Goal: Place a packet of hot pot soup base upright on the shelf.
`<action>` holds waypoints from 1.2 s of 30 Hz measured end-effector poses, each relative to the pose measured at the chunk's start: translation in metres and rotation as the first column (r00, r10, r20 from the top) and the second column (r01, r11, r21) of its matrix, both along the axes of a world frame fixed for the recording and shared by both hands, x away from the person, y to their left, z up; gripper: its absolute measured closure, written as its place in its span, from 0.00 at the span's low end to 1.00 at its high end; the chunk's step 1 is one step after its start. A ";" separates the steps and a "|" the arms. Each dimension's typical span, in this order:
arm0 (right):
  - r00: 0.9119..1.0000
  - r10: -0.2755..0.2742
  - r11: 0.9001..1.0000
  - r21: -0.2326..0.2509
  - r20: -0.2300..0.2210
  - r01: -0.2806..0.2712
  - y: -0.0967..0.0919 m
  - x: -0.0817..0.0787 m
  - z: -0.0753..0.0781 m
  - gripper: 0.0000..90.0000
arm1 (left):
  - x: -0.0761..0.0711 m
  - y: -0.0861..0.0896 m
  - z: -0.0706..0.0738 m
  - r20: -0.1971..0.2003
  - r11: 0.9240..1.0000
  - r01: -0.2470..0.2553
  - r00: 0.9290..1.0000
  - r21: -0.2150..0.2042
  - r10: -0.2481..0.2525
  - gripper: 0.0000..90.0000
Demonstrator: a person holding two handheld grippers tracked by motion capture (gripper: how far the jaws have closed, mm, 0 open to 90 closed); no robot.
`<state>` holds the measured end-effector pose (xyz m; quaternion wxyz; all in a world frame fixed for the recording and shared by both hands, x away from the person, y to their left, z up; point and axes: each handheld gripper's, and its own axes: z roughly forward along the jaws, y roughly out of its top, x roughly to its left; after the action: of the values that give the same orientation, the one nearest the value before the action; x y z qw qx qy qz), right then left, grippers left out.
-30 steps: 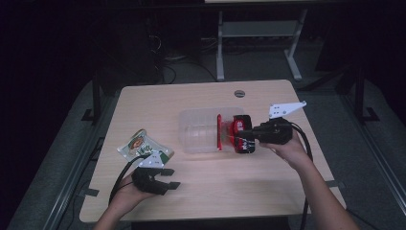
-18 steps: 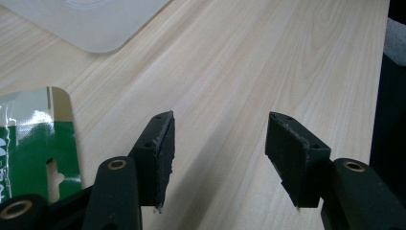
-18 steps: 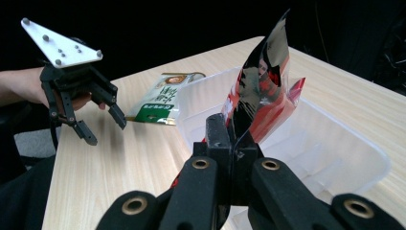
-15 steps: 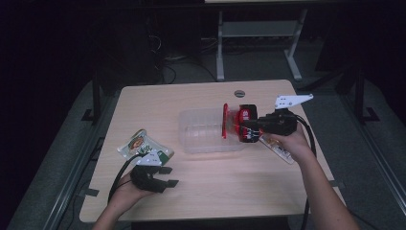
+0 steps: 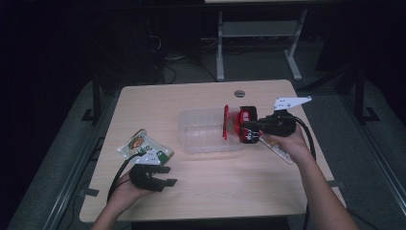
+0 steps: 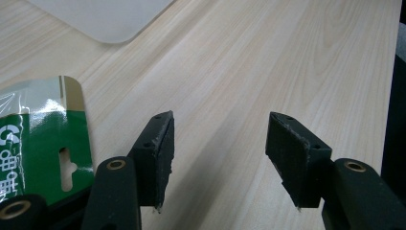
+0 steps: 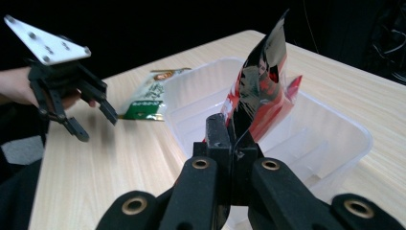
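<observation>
Your right claw [image 7: 233,143] is clamped tight on the lower edge of the red snack packet [image 7: 261,91], and the packet stands upright between the jaws. Take the clear plastic bin [image 5: 206,132] as your landmark: in the high view the packet [image 5: 242,123] hangs at the bin's right end, its far edge over the rim, and in the right gripper view it rises just above the bin's near wall [image 7: 201,139]. It is not yet down inside; the bin looks bare within, as far as the clear walls let you see.

Your left claw [image 6: 218,148] stands partly open with nothing between its pads, only bare counter [image 6: 268,62]. In the high view it [image 5: 165,176] rests low, well to the left of the bin and nearer to you. The green snack packet [image 5: 142,147] lies flat on the counter to the left of the bin, just beyond that claw; its hanger end shows beside the left jaw [image 6: 43,143], untouched.

A pale flat packet [image 5: 277,151] lies on the counter to the right of the bin, partly under your right hand; what it is cannot be told.

So you are early on, by my reading: one packet is lifted to the bin and awaits release, the green one is still to be picked up, and perhaps the pale one after it.
</observation>
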<state>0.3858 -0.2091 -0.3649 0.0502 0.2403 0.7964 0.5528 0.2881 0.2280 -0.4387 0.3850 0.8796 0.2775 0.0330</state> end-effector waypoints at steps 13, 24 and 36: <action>1.000 -0.007 1.000 -0.005 -0.006 0.007 0.006 0.002 -0.005 1.00 | 0.000 0.000 -0.001 -0.005 1.000 0.001 1.000 0.010 -0.001 0.47; 1.000 -0.003 0.998 -0.062 -0.016 0.002 0.029 0.008 -0.014 1.00 | 0.003 0.001 -0.003 0.007 1.000 0.012 1.000 0.002 -0.012 0.45; 0.999 -0.016 0.997 -0.080 -0.042 0.012 0.044 0.021 -0.025 1.00 | 0.003 0.000 -0.004 0.012 1.000 0.008 1.000 -0.011 -0.008 0.44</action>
<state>0.4068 -0.1649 -0.3895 0.0466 0.2554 0.8169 0.5150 0.2911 0.2277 -0.4429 0.3918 0.8782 0.2720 0.0352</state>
